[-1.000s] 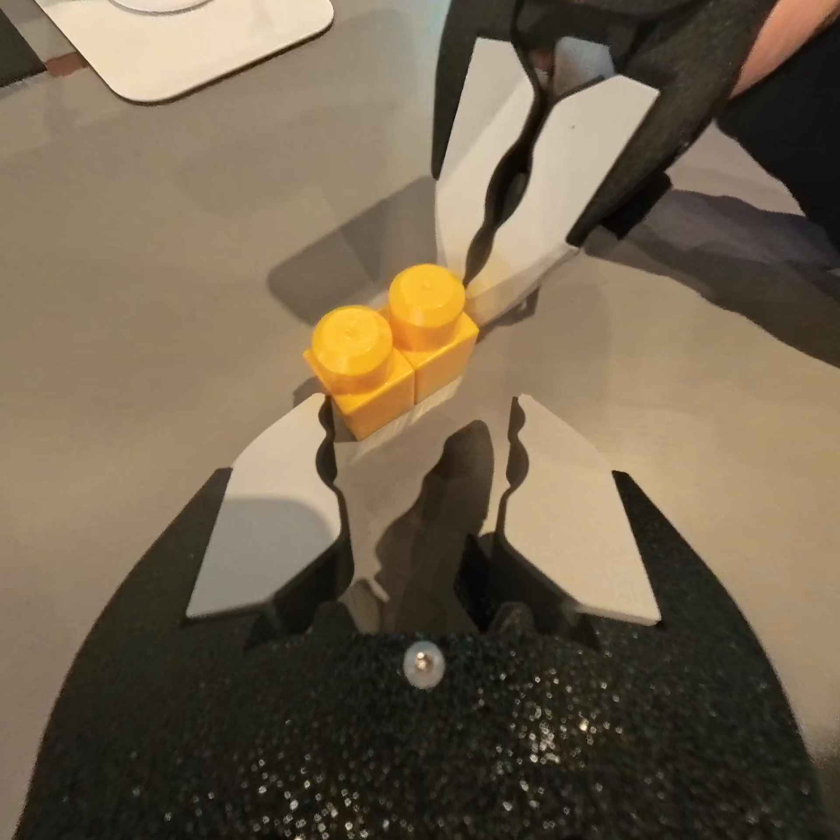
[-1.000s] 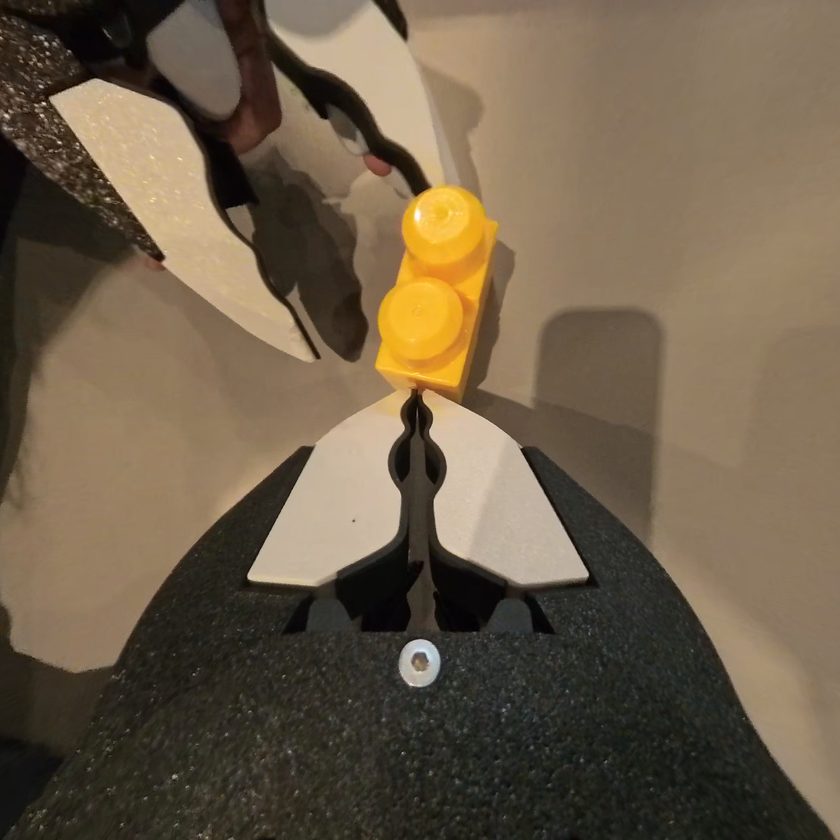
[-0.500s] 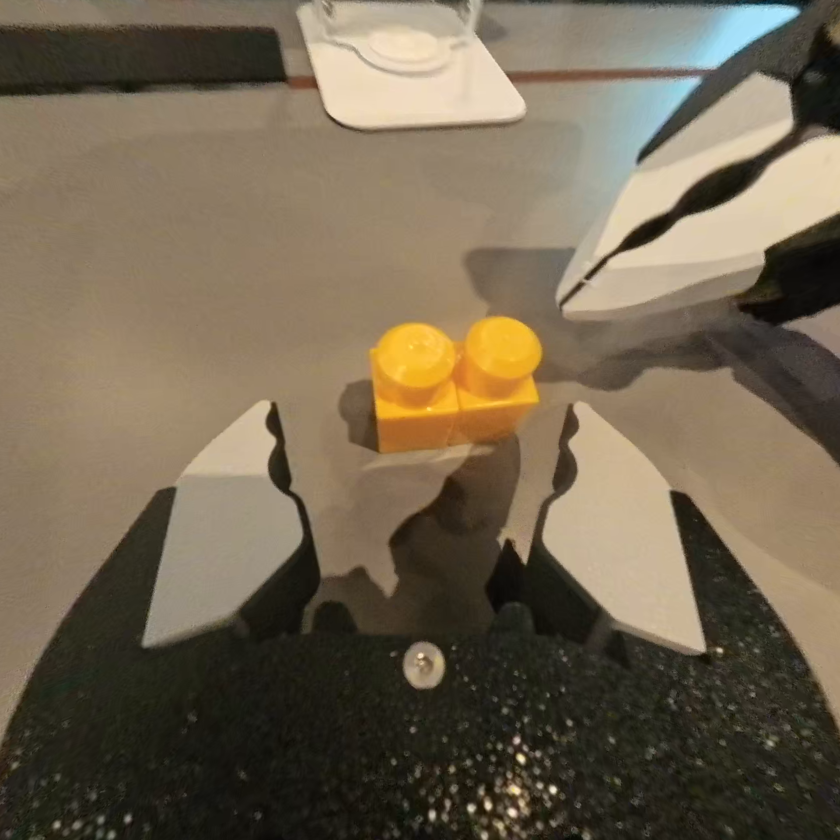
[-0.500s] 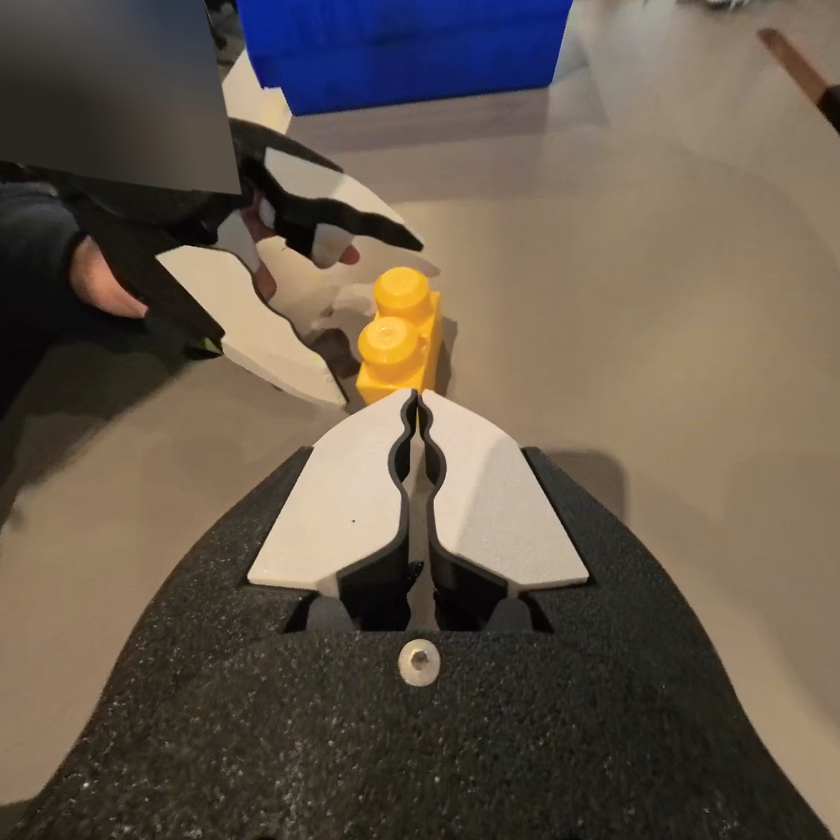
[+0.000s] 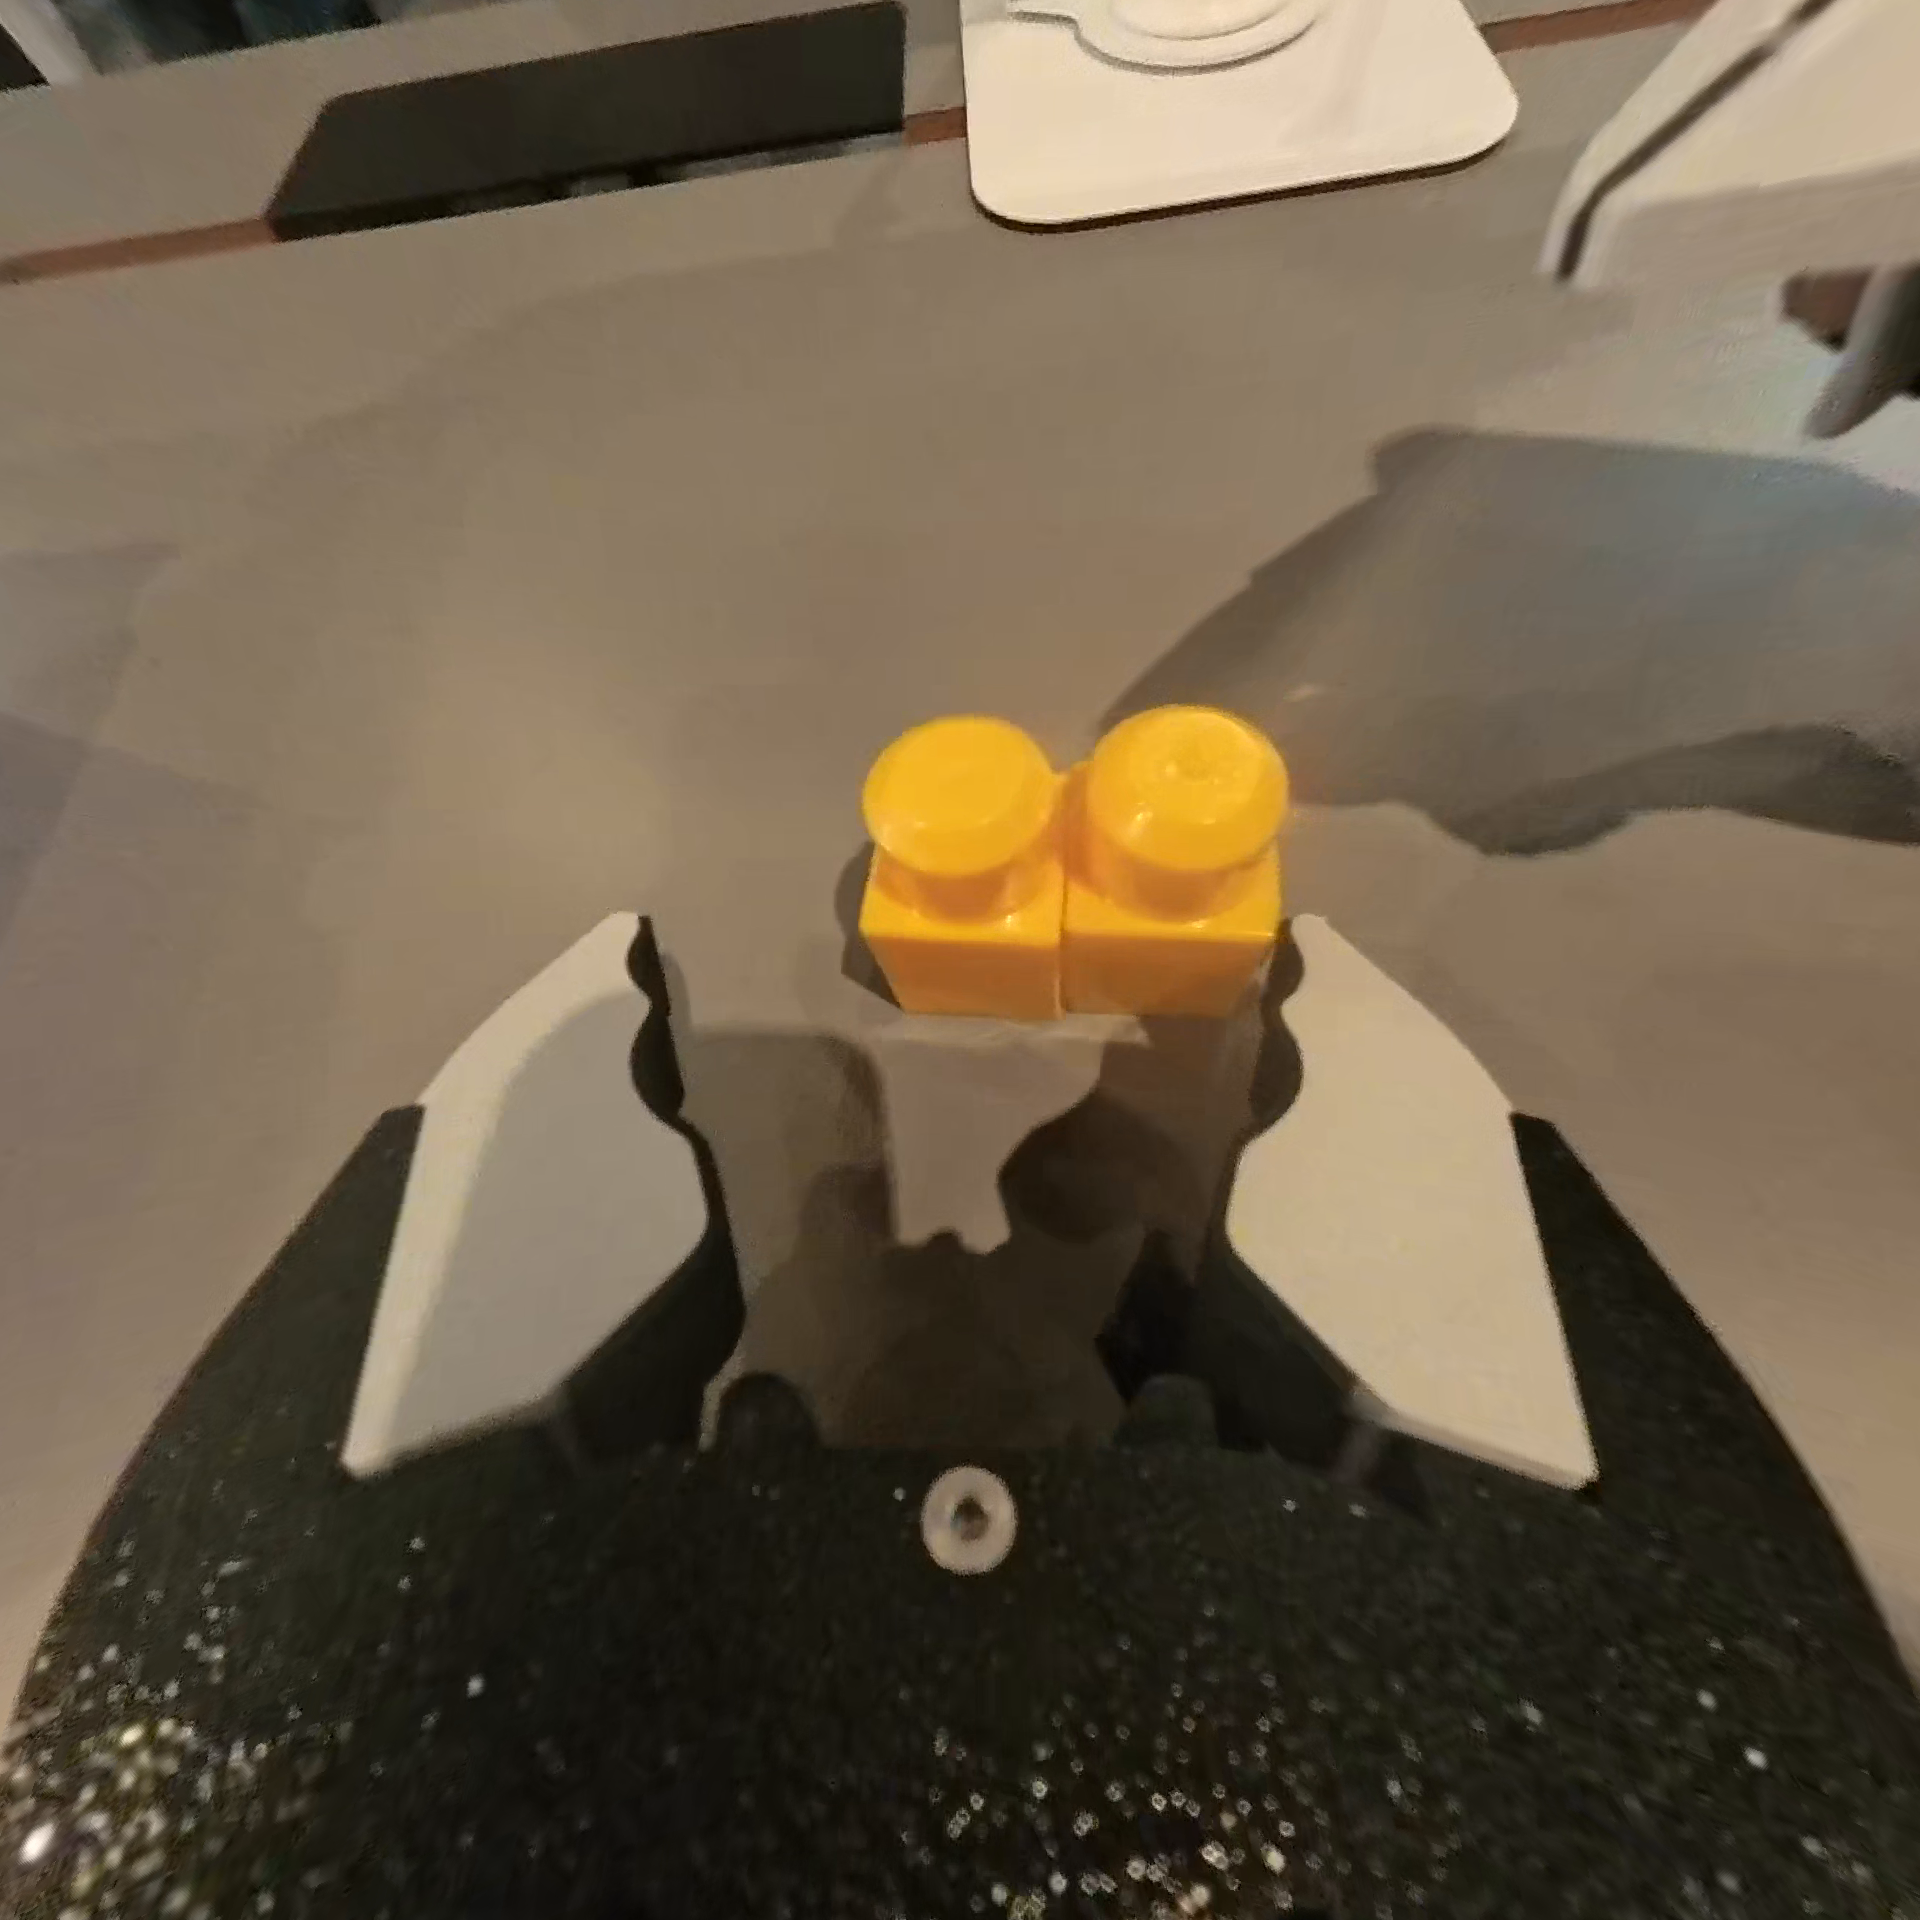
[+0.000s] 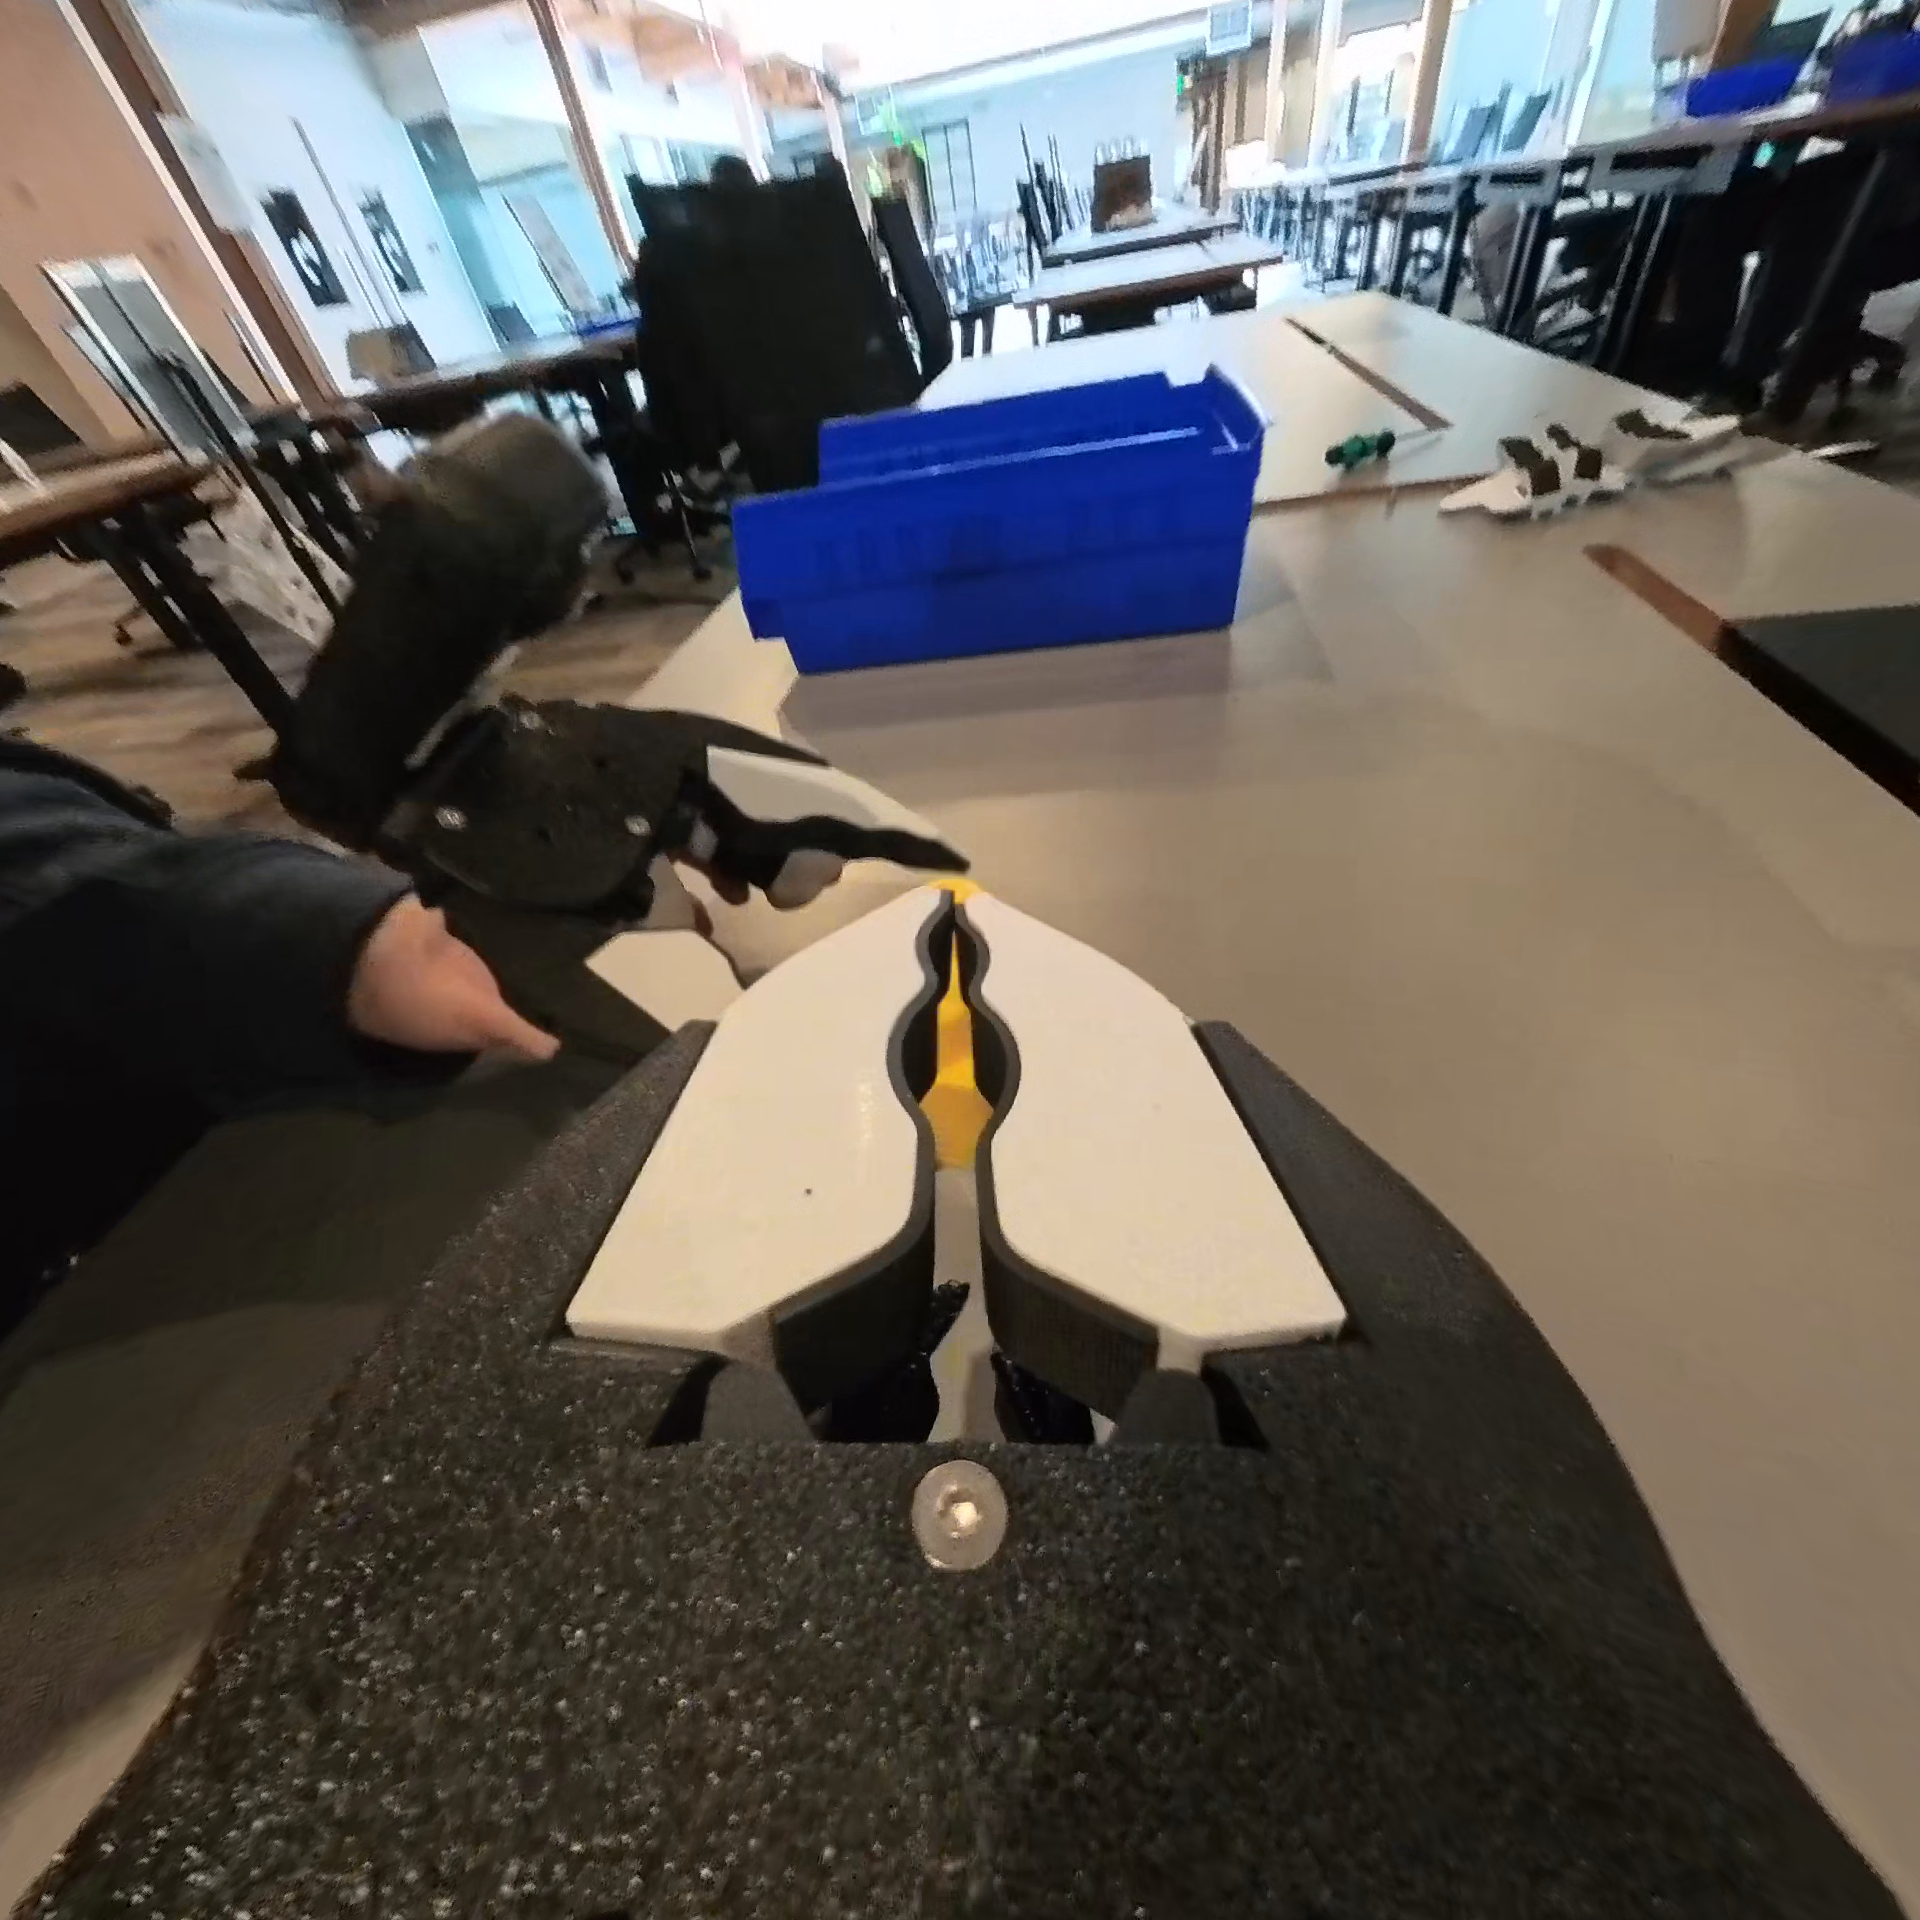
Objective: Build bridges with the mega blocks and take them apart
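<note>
Two yellow one-stud blocks point(image 5: 1070, 914) stand side by side, touching, on the grey table point(image 5: 520, 623). My left gripper point(image 5: 966, 925) is open and low on the table, its tips just short of the blocks' near face; the right fingertip point(image 5: 1320, 956) is at the right block's corner. My right gripper point(image 6: 951, 899) is shut and empty, raised above the table; it shows blurred at the top right of the left wrist view point(image 5: 1621, 197). In the right wrist view the yellow blocks point(image 6: 956, 1049) show only through the slit between its fingers, with the left gripper's fingers point(image 6: 790, 790) just beyond.
A blue bin point(image 6: 997, 540) stands farther along the table. A white mat point(image 5: 1236, 125) and a flat black item point(image 5: 592, 135) lie behind the blocks. Loose white finger parts point(image 6: 1558, 473) and a green screwdriver point(image 6: 1361, 449) lie far right. A person's hand point(image 6: 436, 987) holds the left gripper. Tip to tip, the grippers are about 11 centimetres apart.
My right gripper has let off the blocks' end, lifted and pulled back, staying shut. My left gripper has swung to face the blocks squarely and moved closer, staying open.
</note>
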Motion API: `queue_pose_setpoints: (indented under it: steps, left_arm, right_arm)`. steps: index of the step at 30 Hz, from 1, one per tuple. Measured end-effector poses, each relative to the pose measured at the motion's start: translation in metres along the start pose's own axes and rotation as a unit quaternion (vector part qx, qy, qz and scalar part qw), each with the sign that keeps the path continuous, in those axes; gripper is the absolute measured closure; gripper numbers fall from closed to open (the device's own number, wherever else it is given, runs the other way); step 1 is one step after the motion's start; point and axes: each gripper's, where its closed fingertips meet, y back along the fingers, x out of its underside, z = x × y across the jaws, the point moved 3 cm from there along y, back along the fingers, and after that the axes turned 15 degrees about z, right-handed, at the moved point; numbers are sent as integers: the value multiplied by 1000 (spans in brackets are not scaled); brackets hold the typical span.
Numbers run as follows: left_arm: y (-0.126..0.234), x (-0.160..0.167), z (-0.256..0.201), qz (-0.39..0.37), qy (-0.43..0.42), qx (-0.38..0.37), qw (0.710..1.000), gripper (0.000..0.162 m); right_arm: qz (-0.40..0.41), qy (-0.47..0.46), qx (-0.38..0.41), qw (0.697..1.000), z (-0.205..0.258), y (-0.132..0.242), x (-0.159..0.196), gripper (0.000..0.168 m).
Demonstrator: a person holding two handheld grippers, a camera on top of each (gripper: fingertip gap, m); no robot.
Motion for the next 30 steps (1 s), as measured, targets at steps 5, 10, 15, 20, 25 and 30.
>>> queue_pose_setpoints:
  steps: [5,10,15,20,25,30]
  left_arm:
    - [-9,0,-4,30,-17,-25,999,63]
    - [-15,-2,-5,45,17,0,999,68]
    - [-17,-3,-7,48,17,-1,999,69]
    - [-14,-3,-13,42,12,13,999,65]
    - [-13,-1,-16,41,0,17,999,64]
    - [-15,0,-17,50,-9,13,999,63]
  right_arm:
    - [-31,2,-21,999,6,3,-9,168]
    - [-34,8,-30,999,11,-1,-11,168]
    - [-10,5,-11,1000,6,-7,-5,168]
    - [107,0,62,992,-22,-19,24,168]
    - [202,9,39,979,-33,-42,42,168]
    - [243,14,1,970,-33,-55,53,168]
